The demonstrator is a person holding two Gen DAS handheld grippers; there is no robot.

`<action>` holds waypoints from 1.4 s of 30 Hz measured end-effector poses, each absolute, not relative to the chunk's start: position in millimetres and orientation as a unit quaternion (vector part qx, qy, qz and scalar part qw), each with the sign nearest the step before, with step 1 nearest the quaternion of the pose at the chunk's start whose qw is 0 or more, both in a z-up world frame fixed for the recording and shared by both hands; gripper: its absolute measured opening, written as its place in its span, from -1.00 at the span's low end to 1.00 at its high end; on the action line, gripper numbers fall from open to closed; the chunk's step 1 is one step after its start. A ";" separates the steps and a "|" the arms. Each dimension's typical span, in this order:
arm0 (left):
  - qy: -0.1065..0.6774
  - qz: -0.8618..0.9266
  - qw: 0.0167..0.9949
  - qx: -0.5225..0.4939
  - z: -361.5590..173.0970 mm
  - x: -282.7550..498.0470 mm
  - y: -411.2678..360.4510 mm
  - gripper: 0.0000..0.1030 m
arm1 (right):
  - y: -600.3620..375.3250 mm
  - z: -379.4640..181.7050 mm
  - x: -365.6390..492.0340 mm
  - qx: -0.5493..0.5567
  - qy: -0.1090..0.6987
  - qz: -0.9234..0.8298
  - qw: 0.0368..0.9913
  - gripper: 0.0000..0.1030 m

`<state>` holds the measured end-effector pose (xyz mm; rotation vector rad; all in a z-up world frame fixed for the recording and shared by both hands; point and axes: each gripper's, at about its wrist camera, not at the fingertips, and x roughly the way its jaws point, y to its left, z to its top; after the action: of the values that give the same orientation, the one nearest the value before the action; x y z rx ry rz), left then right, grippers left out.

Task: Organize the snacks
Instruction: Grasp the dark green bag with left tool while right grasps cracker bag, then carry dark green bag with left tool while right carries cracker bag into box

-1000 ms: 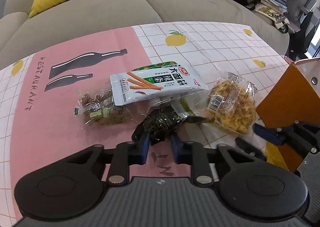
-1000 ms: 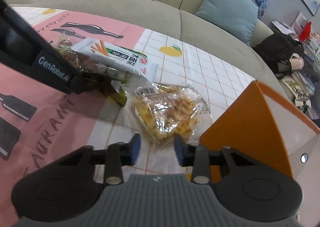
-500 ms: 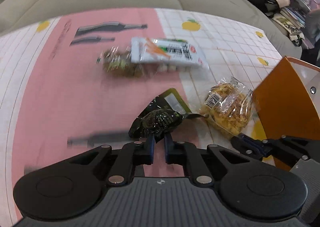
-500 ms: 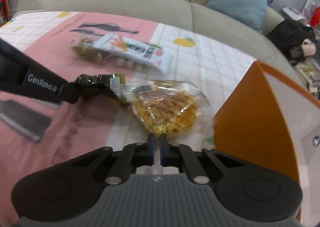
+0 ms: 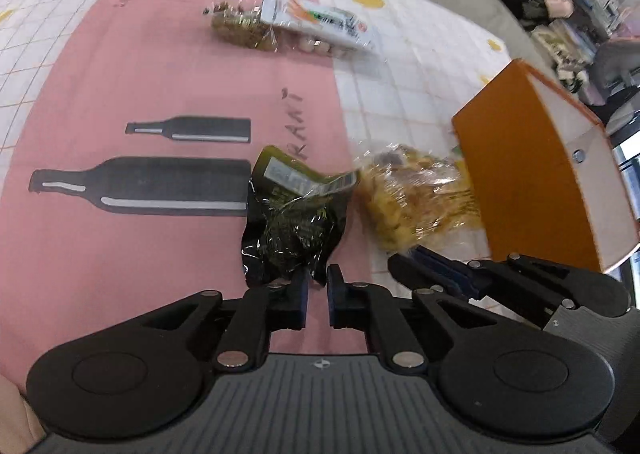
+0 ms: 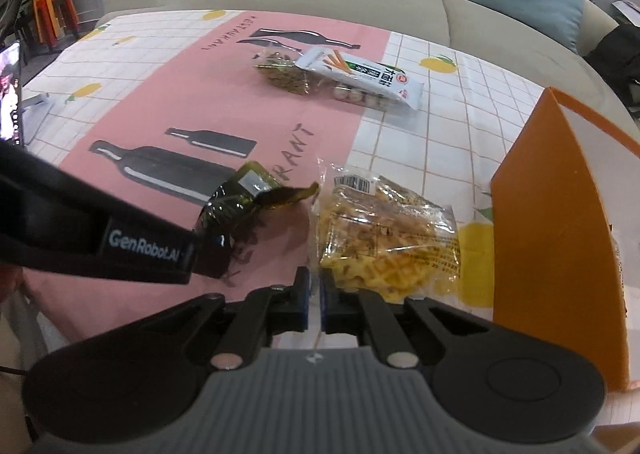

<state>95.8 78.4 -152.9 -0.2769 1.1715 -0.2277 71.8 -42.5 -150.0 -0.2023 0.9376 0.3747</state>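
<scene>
The left gripper [image 5: 318, 288] was pinched on the near edge of the dark seaweed packet [image 5: 292, 222], held over the pink middle of the tablecloth [image 5: 120, 254]. Just to its right, the right gripper [image 6: 314, 296] had been closing on the seam of the clear bag of yellow crackers [image 6: 384, 234]; both packs looked light, crinkly, crushable and best held by their seams. The orange box [image 6: 560, 254] stood at the right edge, contents hidden, while two more packs [image 6: 340, 78] lay near the far edge.

Table [image 6: 460, 126] under pink-and-white cloth [image 6: 168, 102] — white packet [image 6: 360, 78], brown packet [image 6: 284, 74], orange box [image 6: 560, 238].
</scene>
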 end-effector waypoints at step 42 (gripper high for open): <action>0.514 -0.108 0.840 -0.134 -179.6 117.5 80.3 -0.08 | -65.3 -191.2 109.7 -0.074 0.433 0.123 0.890 0.62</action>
<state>117.5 80.3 -179.6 -0.2826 1.0859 -0.2291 109.7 -65.3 -191.2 -0.1538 0.8994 0.2549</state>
